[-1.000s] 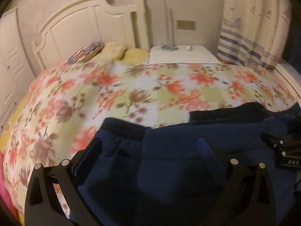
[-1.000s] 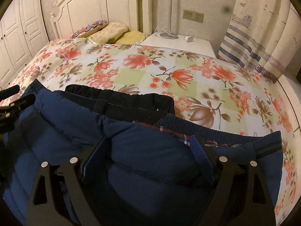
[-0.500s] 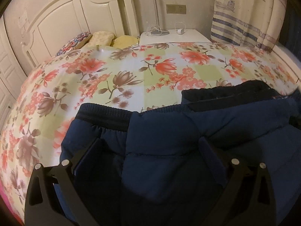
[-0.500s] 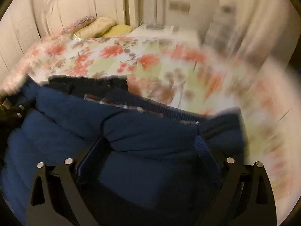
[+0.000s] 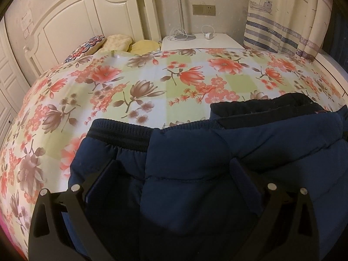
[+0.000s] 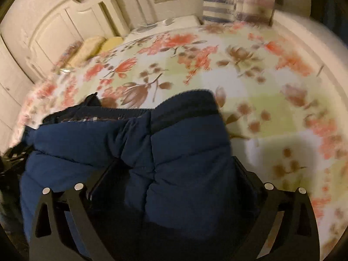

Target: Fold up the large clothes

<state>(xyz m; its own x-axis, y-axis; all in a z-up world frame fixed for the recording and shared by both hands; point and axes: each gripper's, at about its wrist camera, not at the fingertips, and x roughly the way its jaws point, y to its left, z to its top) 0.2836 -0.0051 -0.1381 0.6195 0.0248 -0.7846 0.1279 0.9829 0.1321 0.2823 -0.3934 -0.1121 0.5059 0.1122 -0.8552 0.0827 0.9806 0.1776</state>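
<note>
Since a sec ago the right claw (image 6: 174, 169) has swung sideways over the navy padded jacket (image 5: 195, 156) and rolled, bed now tilted and blurred in its view; its jaws have just been opening, jacket fabric between them, fingers spread wide. Can't tell if the pads press on it. Left claw (image 5: 171, 171) sank a little toward the jacket, then stopped; jaws wide w/ jacket fabric bulging between them, grip unclear. Jacket lies bunched on the floral bedspread (image 5: 152, 82), near edge of bed, ribbed cuff (image 5: 121, 134) toward the headboard (image 5: 87, 21). Pillows (image 5: 119, 43) beyond jacket, against headboard; nightstand (image 5: 202, 42) right of pillows.
</note>
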